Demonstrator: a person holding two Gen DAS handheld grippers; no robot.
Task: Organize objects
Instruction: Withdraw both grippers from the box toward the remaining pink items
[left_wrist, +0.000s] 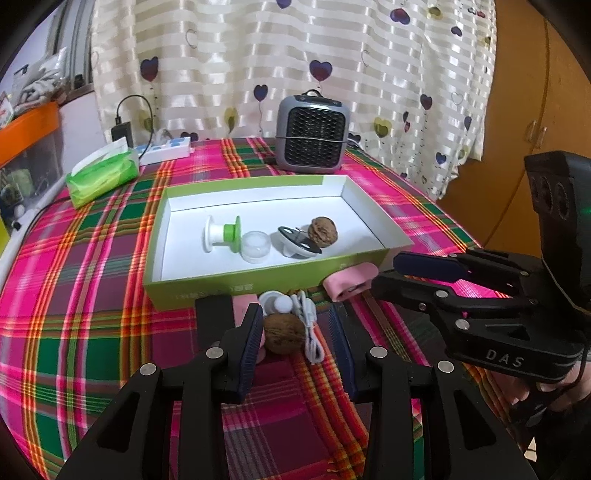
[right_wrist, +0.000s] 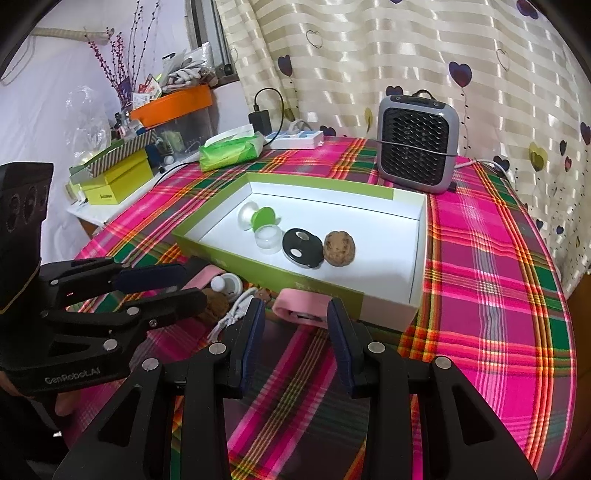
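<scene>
Centrally, a shallow green-walled, white-lined cardboard box (left_wrist: 266, 275) sits on the plaid tablecloth (left_wrist: 74, 288), at 12 o'clock from both grippers. Inside it, left to right: a white-and-green spool (left_wrist: 222, 234), a translucent round jar (left_wrist: 255, 246), a black-and-white oval gadget (left_wrist: 295, 243) and a wrinkled brown walnut (left_wrist: 323, 229).

Left gripper (left_wrist: 295, 328): jaws spread, pinching nothing. A second walnut (left_wrist: 282, 334) lies between the dark ribbed pads (left_wrist: 251, 343), just beside the left one; whether it touches cannot be told. Behind the nut, at 12 o'clock, lie a small white cap-shaped piece (left_wrist: 275, 301) and a coiled white cable (left_wrist: 310, 328), with a pink piece (left_wrist: 245, 301) at 11 o'clock.

Right gripper (right_wrist: 295, 332): jaws parted about midway, empty, hovering over cloth. A pink band-like object (right_wrist: 299, 308) lies against the box's near wall at its 12 o'clock, just beyond the fingertips (right_wrist: 338, 314).

Behind the box: a green tissue pack (left_wrist: 101, 173) at 10 o'clock, a grey grilled heater (left_wrist: 312, 134) at 12.
</scene>
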